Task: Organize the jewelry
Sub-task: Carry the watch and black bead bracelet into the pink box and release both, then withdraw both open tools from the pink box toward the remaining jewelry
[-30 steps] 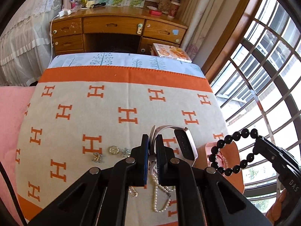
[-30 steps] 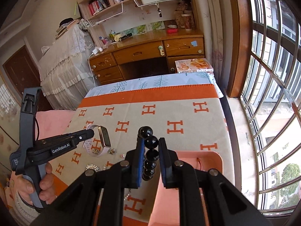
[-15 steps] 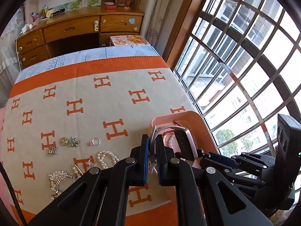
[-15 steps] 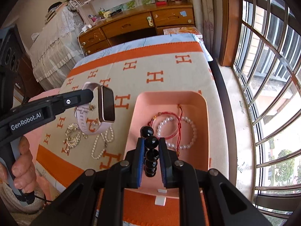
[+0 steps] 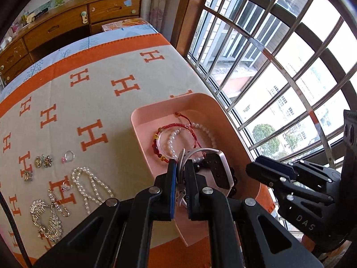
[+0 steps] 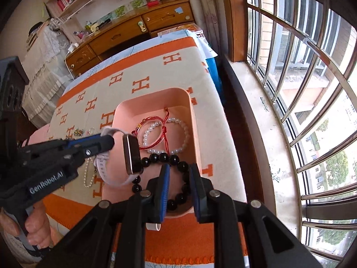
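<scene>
A pink tray (image 6: 154, 92) on the H-patterned blanket holds a red cord bracelet (image 6: 154, 120) and a pearl bracelet (image 6: 178, 120). The black bead bracelet (image 6: 165, 157) lies on the tray's near floor. My right gripper (image 6: 179, 169) stands over it, jaws opening, one bead between the pads but not pressed. My left gripper (image 5: 180, 167) is shut on the white strap of a smartwatch (image 5: 217, 174) and holds it over the tray's near part (image 5: 169, 105). In the right wrist view the watch (image 6: 131, 154) hangs from the left gripper (image 6: 107, 137) above the black beads.
Loose jewelry lies on the blanket left of the tray: a pearl necklace (image 5: 89, 183), a ring (image 5: 69, 155), small studs (image 5: 42, 161) and silver brooches (image 5: 46, 218). A barred window (image 5: 279, 67) runs along the right edge. A wooden desk (image 5: 67, 20) stands beyond the bed.
Both grippers have swung over the pink tray and come lower. The black bracelet, pinched and hanging in the right jaws before, now lies in the tray with the jaws wider apart.
</scene>
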`<action>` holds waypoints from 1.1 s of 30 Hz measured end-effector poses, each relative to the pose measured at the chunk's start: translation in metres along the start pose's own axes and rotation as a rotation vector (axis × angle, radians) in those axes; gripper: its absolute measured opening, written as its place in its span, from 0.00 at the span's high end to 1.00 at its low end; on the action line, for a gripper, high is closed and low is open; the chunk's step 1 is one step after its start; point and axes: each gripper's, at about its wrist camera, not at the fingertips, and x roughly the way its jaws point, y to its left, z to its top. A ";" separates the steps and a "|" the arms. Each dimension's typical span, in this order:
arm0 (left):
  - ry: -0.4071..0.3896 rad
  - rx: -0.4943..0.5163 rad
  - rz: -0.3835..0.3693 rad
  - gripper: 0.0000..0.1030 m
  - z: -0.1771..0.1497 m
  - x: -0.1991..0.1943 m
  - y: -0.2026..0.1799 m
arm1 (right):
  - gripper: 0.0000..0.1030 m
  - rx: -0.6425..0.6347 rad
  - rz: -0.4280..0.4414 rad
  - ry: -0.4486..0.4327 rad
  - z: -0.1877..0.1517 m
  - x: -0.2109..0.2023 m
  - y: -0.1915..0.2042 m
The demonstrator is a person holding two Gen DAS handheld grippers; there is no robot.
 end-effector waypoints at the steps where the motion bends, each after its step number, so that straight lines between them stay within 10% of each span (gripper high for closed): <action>1: 0.010 0.010 -0.002 0.95 -0.002 0.004 -0.004 | 0.82 0.016 0.007 -0.013 0.000 -0.003 -0.003; 7: 0.073 0.049 -0.010 0.92 -0.008 0.028 -0.019 | 0.82 0.068 0.012 -0.089 0.003 -0.017 -0.016; 12: 0.059 0.032 0.002 0.60 -0.006 0.030 -0.017 | 0.82 0.074 0.027 -0.090 0.002 -0.015 -0.016; 21: -0.021 -0.040 0.003 0.60 -0.010 -0.006 0.012 | 0.82 0.032 0.059 -0.068 -0.005 -0.004 0.001; 33: -0.135 -0.102 0.193 0.53 -0.054 -0.047 0.058 | 0.82 -0.084 0.098 -0.038 -0.017 0.007 0.046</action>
